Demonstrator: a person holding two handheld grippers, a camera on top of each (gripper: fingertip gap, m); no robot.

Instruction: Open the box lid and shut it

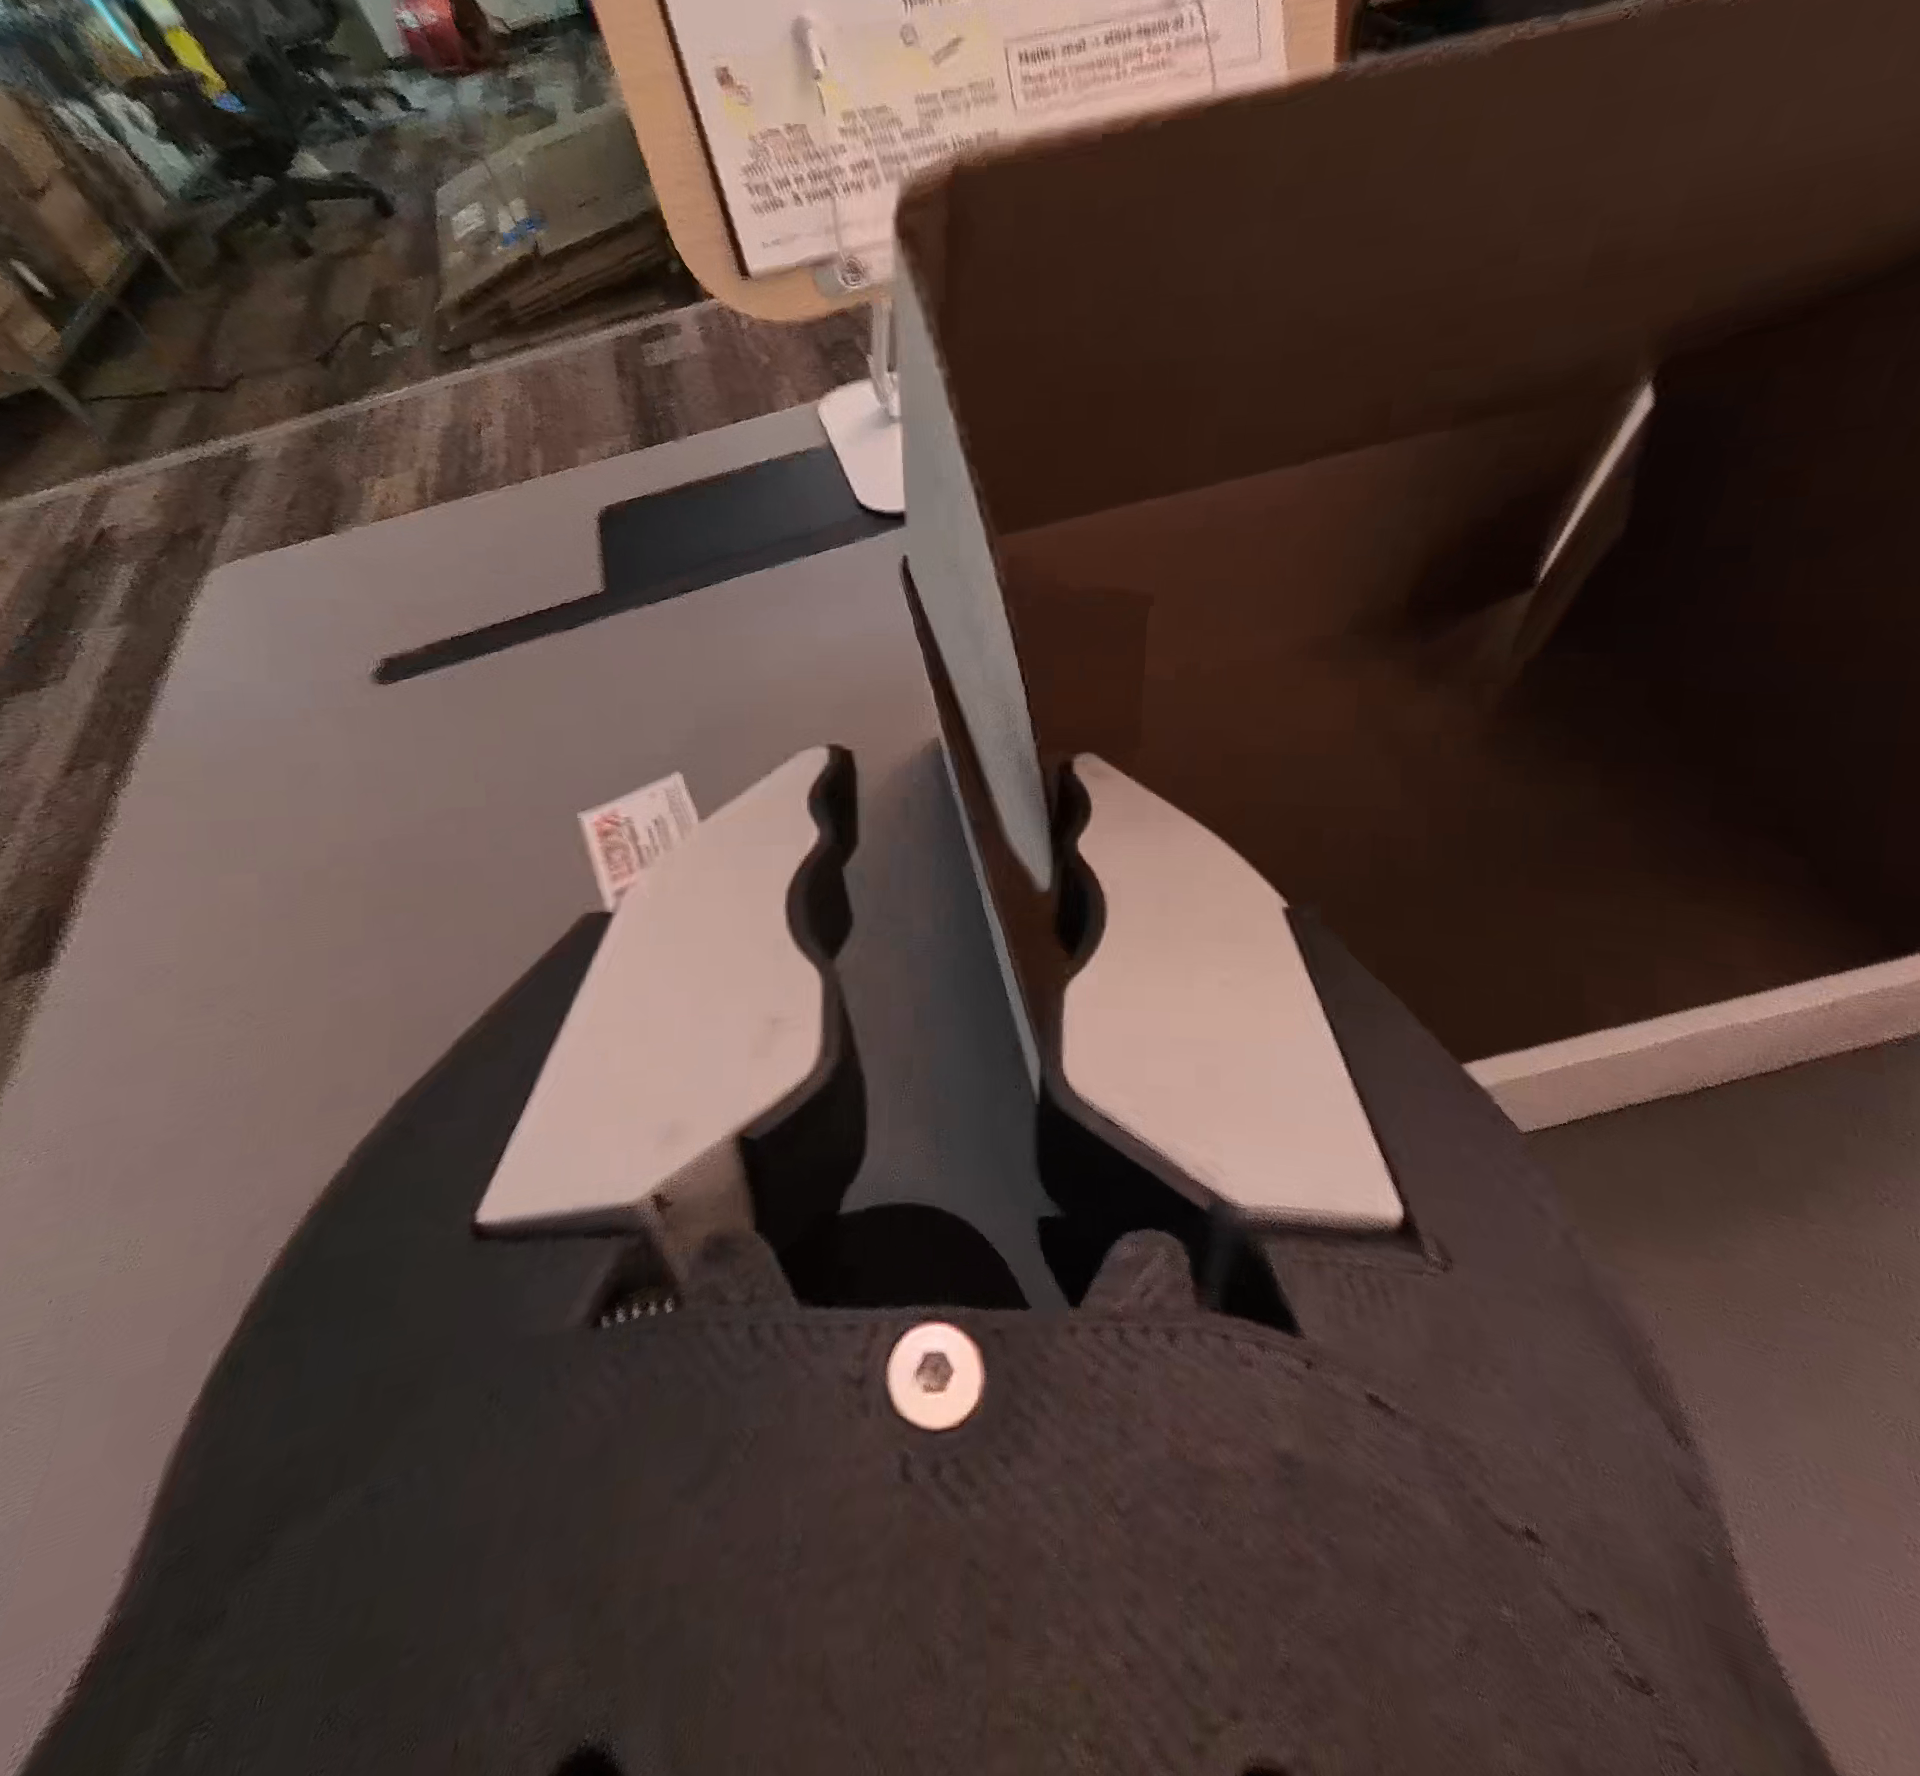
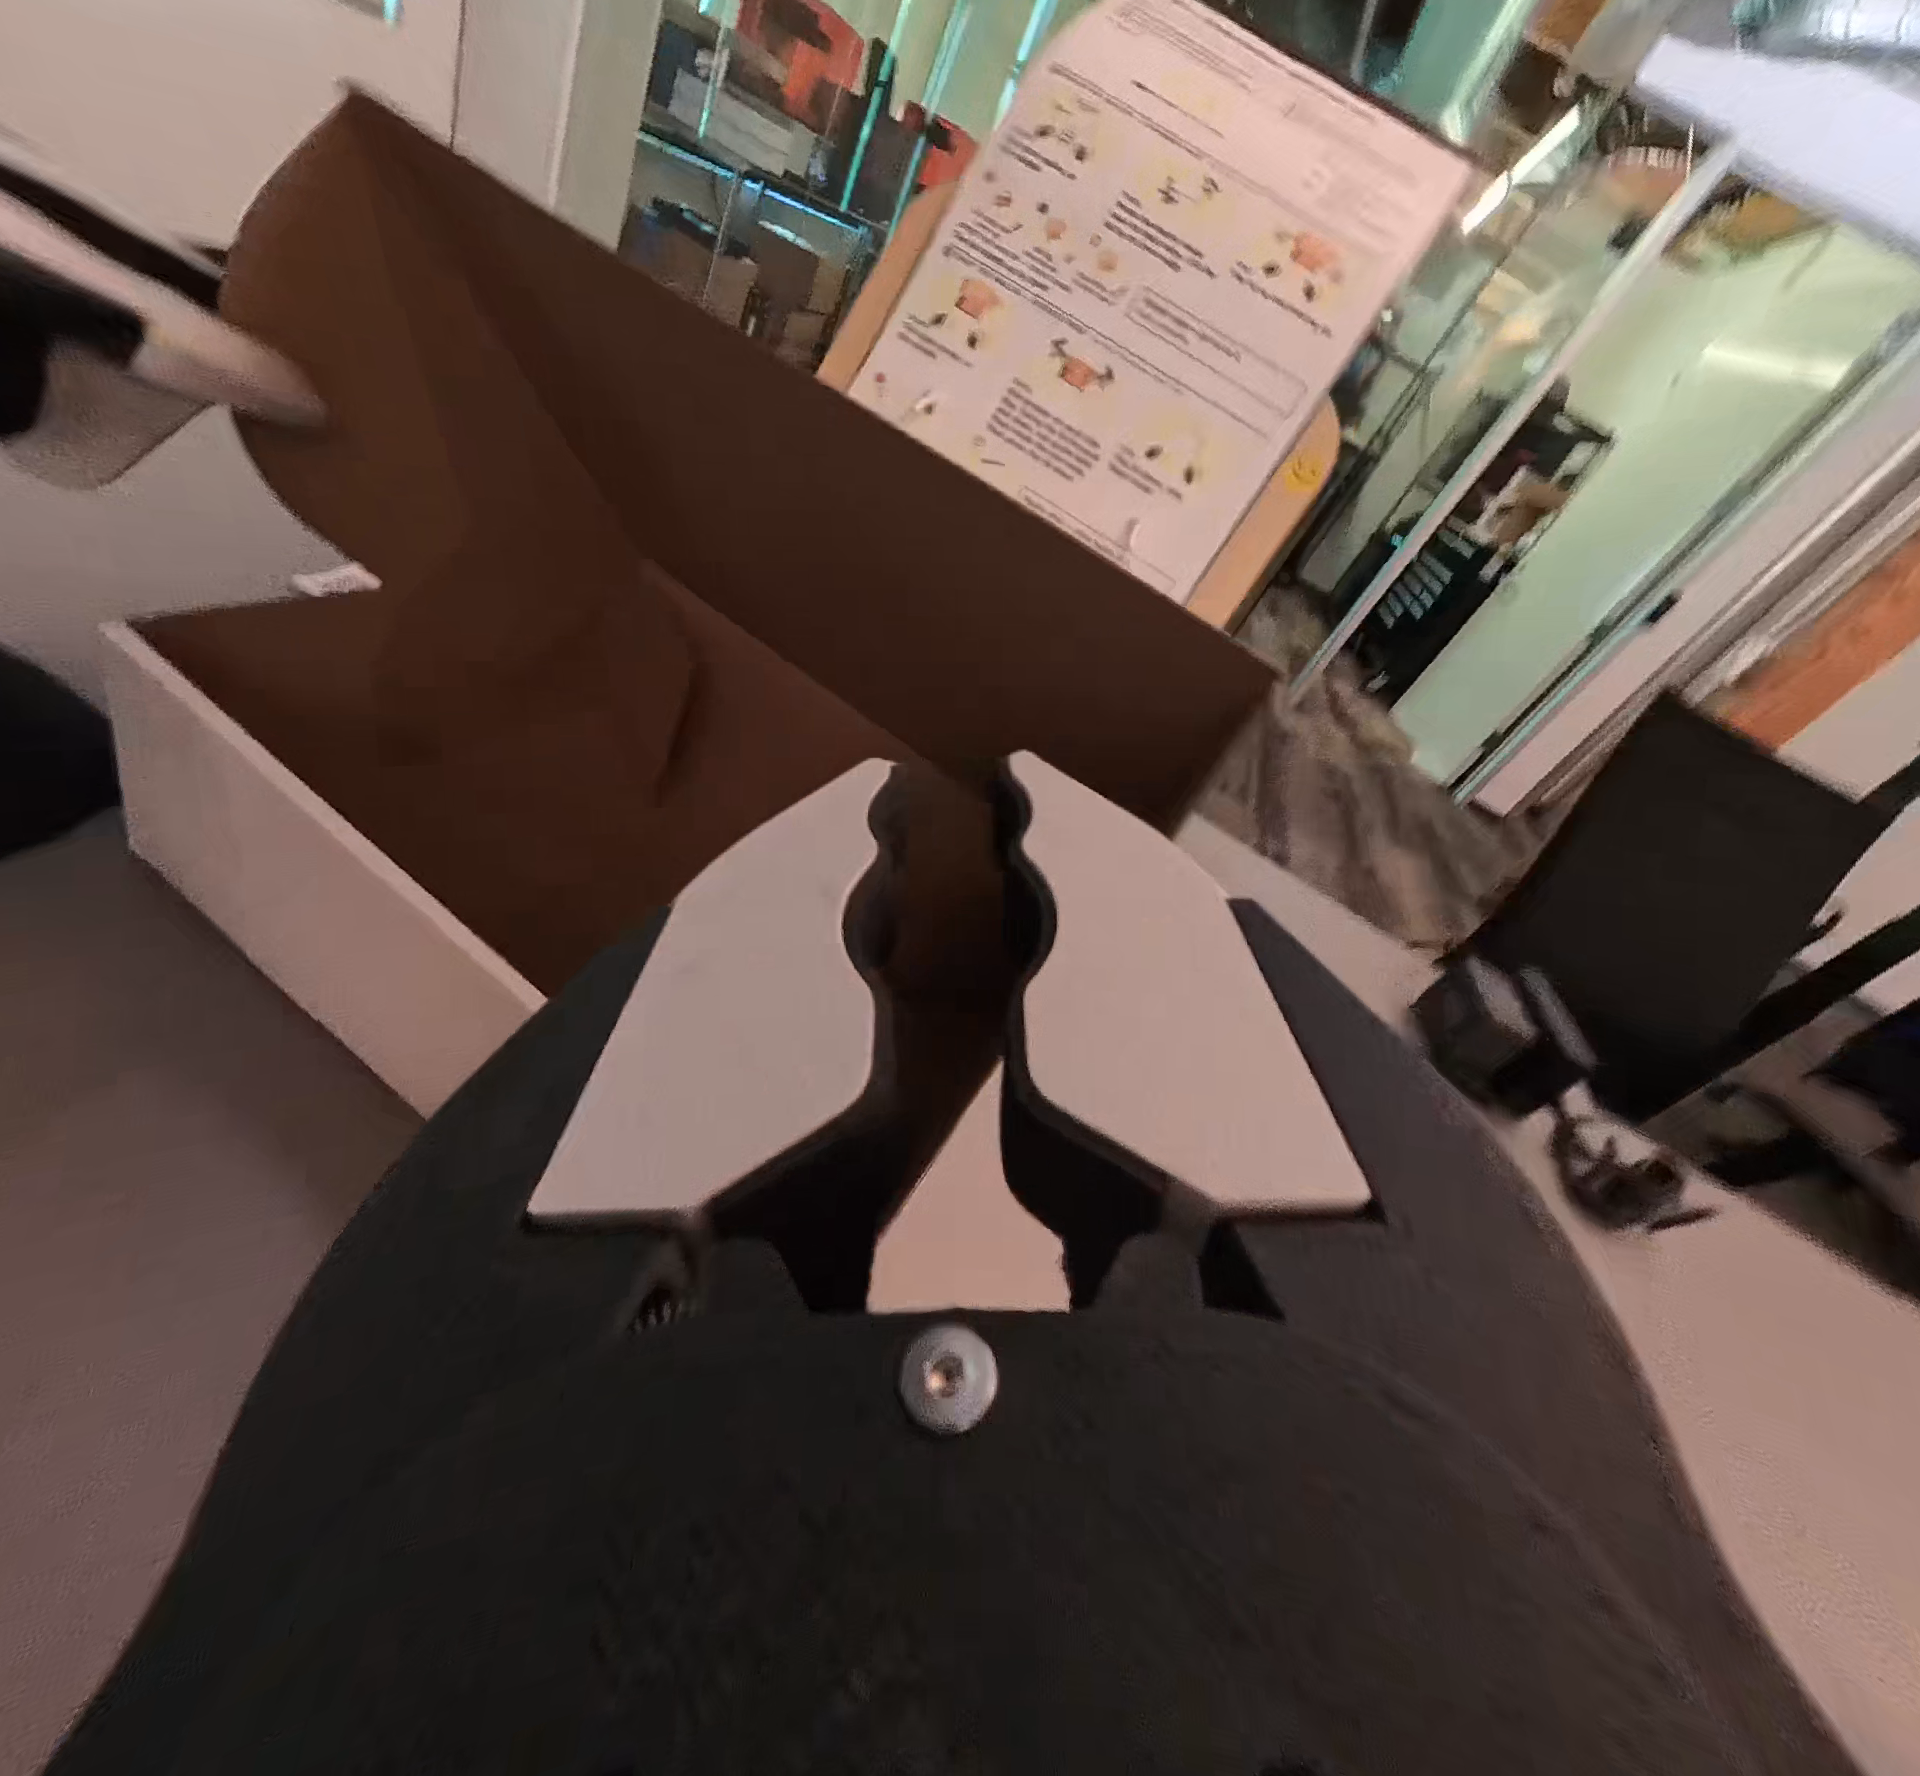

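Note:
A white cardboard box with a brown inside stands on the grey table, its lid raised upright. The lid's left side flap runs between the fingers of my left gripper. It touches the right finger, and a gap shows to the left finger. In the right wrist view, the box is on the left with the lid up. My right gripper is closed on the lid's right flap. A finger of the left gripper shows at the lid's far end.
An instruction sheet on a stand stands behind the box; it also shows in the right wrist view. A black mat and a small card lie on the table to the left. Black gear sits to the right.

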